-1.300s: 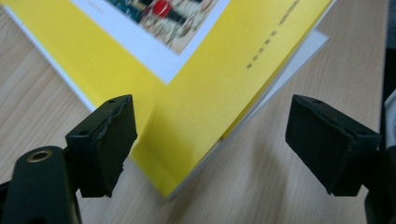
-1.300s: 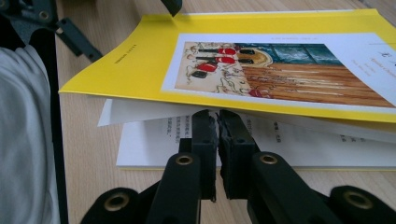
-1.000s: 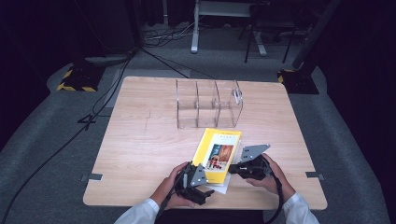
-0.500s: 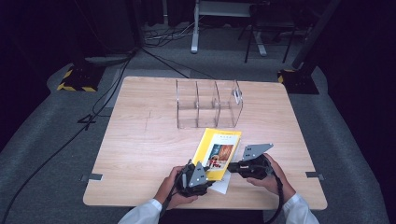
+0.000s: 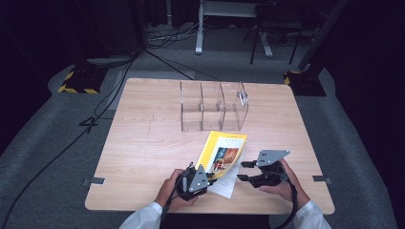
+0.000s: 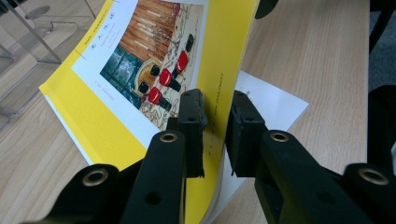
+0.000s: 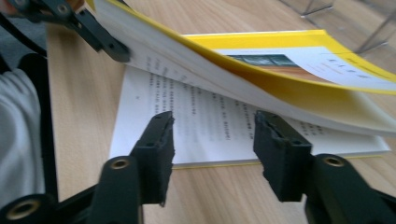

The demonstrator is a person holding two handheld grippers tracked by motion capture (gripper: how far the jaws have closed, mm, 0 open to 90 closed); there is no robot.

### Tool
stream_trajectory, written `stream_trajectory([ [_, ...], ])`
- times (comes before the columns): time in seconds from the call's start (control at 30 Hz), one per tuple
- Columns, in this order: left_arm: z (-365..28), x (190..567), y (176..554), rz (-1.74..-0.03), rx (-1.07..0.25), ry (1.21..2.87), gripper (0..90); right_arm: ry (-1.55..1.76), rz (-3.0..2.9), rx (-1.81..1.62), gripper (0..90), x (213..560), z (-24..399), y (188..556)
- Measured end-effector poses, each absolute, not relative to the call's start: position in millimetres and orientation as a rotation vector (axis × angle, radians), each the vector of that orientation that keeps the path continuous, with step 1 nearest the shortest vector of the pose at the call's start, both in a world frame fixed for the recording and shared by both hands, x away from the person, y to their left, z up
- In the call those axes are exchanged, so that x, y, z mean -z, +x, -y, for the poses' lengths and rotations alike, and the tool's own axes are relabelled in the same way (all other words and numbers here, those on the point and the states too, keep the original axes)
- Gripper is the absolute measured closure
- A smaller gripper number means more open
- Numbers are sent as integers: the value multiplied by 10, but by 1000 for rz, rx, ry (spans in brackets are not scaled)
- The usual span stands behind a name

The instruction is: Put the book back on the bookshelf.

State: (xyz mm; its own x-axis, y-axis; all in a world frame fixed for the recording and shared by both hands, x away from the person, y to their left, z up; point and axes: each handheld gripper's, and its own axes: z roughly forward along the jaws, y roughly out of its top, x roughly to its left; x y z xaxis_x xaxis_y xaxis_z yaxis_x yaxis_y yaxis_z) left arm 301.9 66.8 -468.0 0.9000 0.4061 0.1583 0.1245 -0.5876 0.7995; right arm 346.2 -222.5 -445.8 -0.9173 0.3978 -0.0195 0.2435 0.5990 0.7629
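A yellow book (image 5: 225,149) lies on the wooden table (image 5: 143,143) near the front edge, its front cover (image 6: 140,60) lifted and curving up off the pages. My left gripper (image 5: 211,173) (image 6: 215,122) has just been closing and is now shut on the near edge of that cover. My right gripper (image 5: 242,171) (image 7: 212,135) sits just right of the book. Its jaws have just been opening and stand open, level with the printed page (image 7: 210,112) under the raised cover (image 7: 289,70), with nothing pressed between them.
A clear acrylic organiser (image 5: 212,105) with three compartments stands upright behind the book at the table's centre back. The person's hands and white sleeves come in at the front edge. Dark floor, cables and stands surround the table.
The left gripper has closed on the book's cover and raised it a little. The right gripper's jaws have opened and let go of the book. Neither hand has shifted much.
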Motion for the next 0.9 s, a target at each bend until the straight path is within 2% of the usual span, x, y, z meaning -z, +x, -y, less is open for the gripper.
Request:
stream_trajectory([
  [0.3,-878,4618,3036,-378,-394,2210,814,499,-2465,-1351,340,4320,2268,3437],
  [0.57,-1107,4597,3039,-398,-388,2212,818,382,-2440,-1390,312,4206,2048,3444],
  [0.9,-1255,4580,3042,-397,-385,2230,814,284,-2502,-1355,307,4281,1731,3586],
])
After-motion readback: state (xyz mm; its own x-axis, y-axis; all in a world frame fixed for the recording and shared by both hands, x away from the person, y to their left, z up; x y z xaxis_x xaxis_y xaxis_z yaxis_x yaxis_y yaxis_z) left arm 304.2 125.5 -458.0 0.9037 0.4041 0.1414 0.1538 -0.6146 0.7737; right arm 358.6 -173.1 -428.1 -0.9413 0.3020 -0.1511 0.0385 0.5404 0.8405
